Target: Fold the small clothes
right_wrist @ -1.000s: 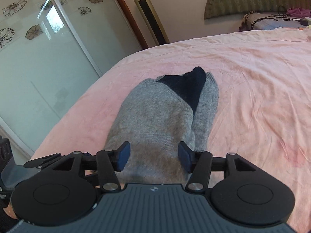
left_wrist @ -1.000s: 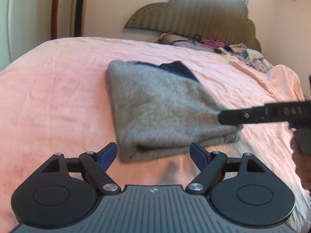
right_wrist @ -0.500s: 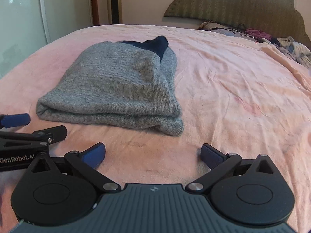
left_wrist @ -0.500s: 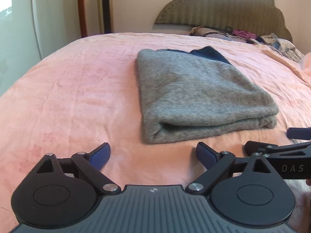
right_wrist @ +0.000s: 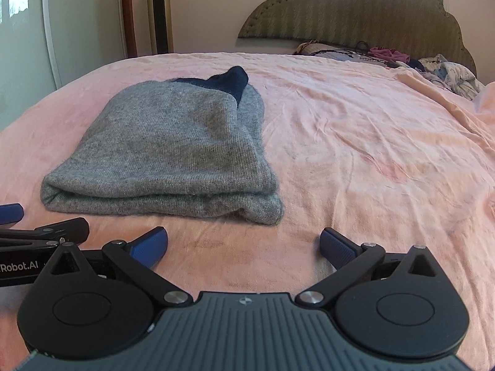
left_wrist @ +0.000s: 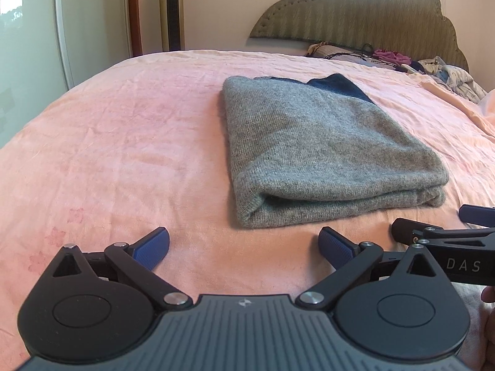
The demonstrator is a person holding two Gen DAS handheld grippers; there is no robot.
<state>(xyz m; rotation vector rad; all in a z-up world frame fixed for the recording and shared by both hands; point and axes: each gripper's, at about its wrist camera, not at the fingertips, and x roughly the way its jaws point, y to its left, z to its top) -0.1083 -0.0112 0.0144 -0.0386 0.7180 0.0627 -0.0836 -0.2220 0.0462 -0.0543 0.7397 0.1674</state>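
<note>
A grey knitted garment is seen lying folded into a compact, layered rectangle on the pink bed, toward the foot edge nearest the cameras and well apart from the headboard. A dark blue part of the garment is left showing at its far end, where the upper layers do not quite cover it. The near edge is stacked in several layers and looks even.

The left gripper is held just short of that near edge with its jaws opening to their widest and nothing between them. The right gripper is likewise spread wide and empty, just beside the garment's near right corner.

This piece is judged to be essentially folded and released. What may be left is a tidying of the protruding blue end. A heap of loose clothes is visible at the head of the bed by the right corner, so further pieces are probably still to be folded.
</note>
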